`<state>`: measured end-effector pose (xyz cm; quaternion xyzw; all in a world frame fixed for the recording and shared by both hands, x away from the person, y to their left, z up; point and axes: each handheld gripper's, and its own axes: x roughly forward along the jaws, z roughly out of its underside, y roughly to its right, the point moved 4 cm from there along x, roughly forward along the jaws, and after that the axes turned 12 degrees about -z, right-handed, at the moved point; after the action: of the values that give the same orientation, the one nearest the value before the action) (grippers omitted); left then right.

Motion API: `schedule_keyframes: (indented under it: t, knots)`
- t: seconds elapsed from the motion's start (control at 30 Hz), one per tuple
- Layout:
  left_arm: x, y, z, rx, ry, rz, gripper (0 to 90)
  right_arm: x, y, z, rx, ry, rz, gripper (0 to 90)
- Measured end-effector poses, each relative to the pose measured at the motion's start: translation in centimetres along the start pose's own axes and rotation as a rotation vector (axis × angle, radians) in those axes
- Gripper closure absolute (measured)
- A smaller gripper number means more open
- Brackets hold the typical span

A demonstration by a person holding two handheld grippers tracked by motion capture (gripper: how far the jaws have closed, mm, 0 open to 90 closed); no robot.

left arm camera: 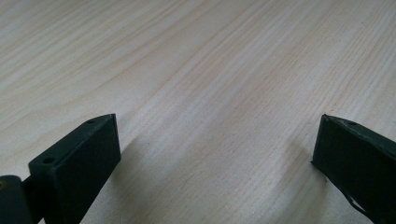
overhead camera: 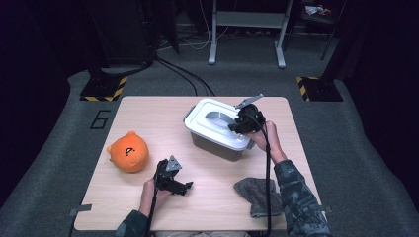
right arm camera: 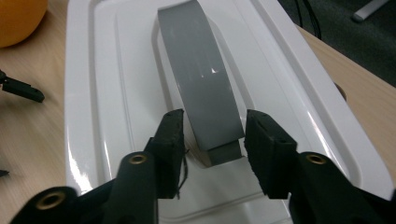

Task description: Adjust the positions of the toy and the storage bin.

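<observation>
A pale wood-grain desk (overhead camera: 207, 197) is set on grey carpet in a dark room; a white frame (overhead camera: 247, 29) is seen beyond its far edge. The white-lidded box (overhead camera: 217, 129) sits near the far right corner. Its grey handle (right arm camera: 201, 79) is straddled, ungripped, by the right claw (right arm camera: 212, 137). The left claw (left arm camera: 215, 154) is held wide open over bare wood near the front edge.
</observation>
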<state>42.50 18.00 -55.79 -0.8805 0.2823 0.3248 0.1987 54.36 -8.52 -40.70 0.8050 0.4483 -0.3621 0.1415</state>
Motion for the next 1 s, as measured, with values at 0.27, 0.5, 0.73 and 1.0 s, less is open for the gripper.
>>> schedule_keyframes:
  t: [0.27, 0.5, 0.73, 1.0]
  knots:
    - [0.0, 0.0, 0.0, 0.003, -0.001, 0.000, 0.4, -0.1, -0.5, -2.6, -0.086, 0.031, -0.034, 50.1]
    - [0.0, 0.0, 0.0, 0.002, -0.002, 0.003, 0.4, 1.9, -0.6, -3.6, -0.166, -0.030, -0.025, 59.1]
    - [0.0, 0.0, 0.0, 0.002, -0.003, 0.003, 0.4, 1.8, -0.7, -3.3, -0.164, 0.001, -0.013, 63.0]
    - [0.0, 0.0, 0.0, 0.003, -0.001, 0.000, 0.4, 1.8, -1.4, -3.0, -0.122, 0.018, -0.017, 64.4]
